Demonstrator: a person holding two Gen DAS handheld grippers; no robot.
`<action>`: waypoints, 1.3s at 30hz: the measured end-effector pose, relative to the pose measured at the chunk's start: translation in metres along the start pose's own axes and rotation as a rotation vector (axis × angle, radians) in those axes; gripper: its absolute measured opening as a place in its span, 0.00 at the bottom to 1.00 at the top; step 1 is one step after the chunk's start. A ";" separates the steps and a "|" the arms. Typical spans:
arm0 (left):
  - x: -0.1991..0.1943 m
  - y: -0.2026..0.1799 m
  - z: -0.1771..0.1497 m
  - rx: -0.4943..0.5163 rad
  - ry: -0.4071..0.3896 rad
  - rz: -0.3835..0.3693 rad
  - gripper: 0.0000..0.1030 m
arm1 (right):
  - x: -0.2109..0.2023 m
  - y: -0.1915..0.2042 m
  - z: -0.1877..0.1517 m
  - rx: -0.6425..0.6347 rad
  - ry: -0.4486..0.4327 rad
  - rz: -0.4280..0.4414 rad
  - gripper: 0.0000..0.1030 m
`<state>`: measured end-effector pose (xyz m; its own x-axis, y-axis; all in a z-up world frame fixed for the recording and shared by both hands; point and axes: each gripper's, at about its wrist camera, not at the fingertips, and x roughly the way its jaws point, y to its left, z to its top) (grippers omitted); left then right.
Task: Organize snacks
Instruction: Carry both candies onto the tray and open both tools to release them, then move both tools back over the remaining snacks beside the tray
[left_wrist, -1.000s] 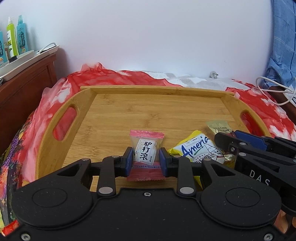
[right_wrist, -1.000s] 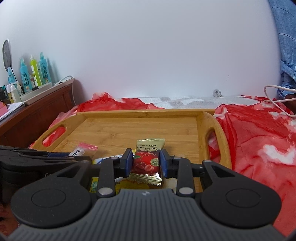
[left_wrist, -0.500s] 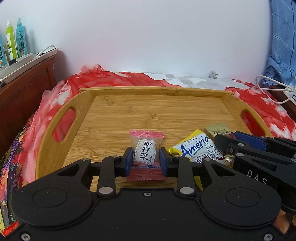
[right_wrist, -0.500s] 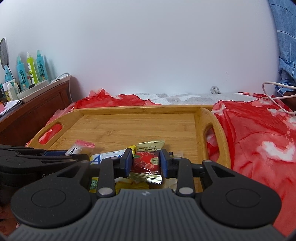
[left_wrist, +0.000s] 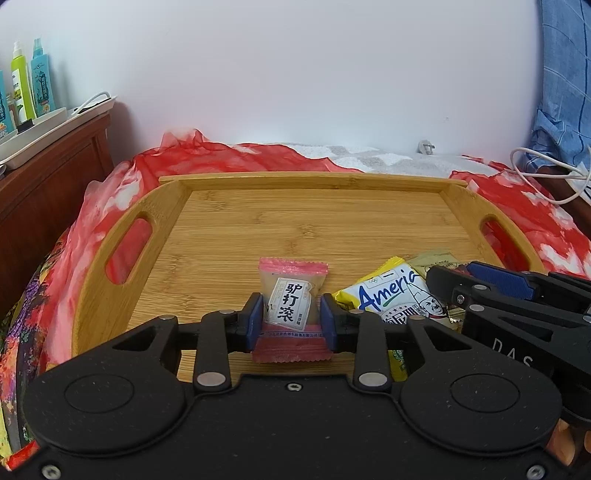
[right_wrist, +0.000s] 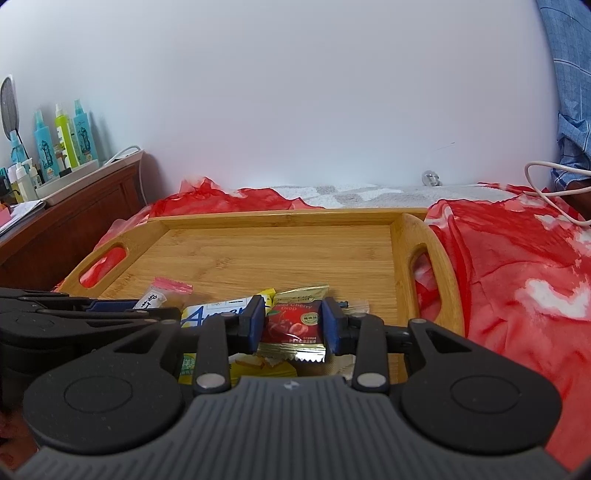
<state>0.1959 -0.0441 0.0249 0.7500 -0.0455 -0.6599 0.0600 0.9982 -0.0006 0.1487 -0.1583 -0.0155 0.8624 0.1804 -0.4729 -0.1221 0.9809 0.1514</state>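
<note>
A pink candy packet (left_wrist: 291, 306) with black characters stands tilted on the wooden tray (left_wrist: 314, 181) near its front edge. My left gripper (left_wrist: 291, 321) has its blue pads against the packet's sides, and its jaws are opening. A red cherry drop packet (right_wrist: 293, 321) with gold ends sits between the pads of my right gripper (right_wrist: 293, 323), which still touch it while those jaws open too. It rests over a yellow and white snack bag (left_wrist: 391, 295) in the tray's near right part. The right gripper (left_wrist: 480, 284) reaches in from the right.
The tray lies on a red and white cloth (right_wrist: 517, 266) over a bed. A dark wooden cabinet (left_wrist: 44, 177) with bottles (left_wrist: 33, 85) stands at the left. A white cable (left_wrist: 546, 173) and blue fabric (left_wrist: 569, 92) are at the far right, and a white wall is behind.
Both pairs of jaws stand slightly wider than before. The pink packet and the cherry packet stay between them, and neither hand has shifted.
</note>
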 end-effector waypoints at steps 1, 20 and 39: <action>-0.001 0.000 0.000 0.002 -0.004 0.000 0.36 | -0.001 0.000 0.000 0.002 -0.001 0.000 0.44; -0.045 0.016 -0.012 0.031 -0.043 0.000 0.73 | -0.025 0.006 -0.006 0.011 -0.049 -0.026 0.71; -0.103 0.038 -0.067 -0.013 -0.049 -0.028 0.82 | -0.077 0.029 -0.039 -0.035 -0.082 -0.043 0.82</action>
<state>0.0773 0.0015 0.0424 0.7798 -0.0745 -0.6216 0.0730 0.9969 -0.0280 0.0599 -0.1414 -0.0083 0.9044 0.1329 -0.4054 -0.0998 0.9898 0.1017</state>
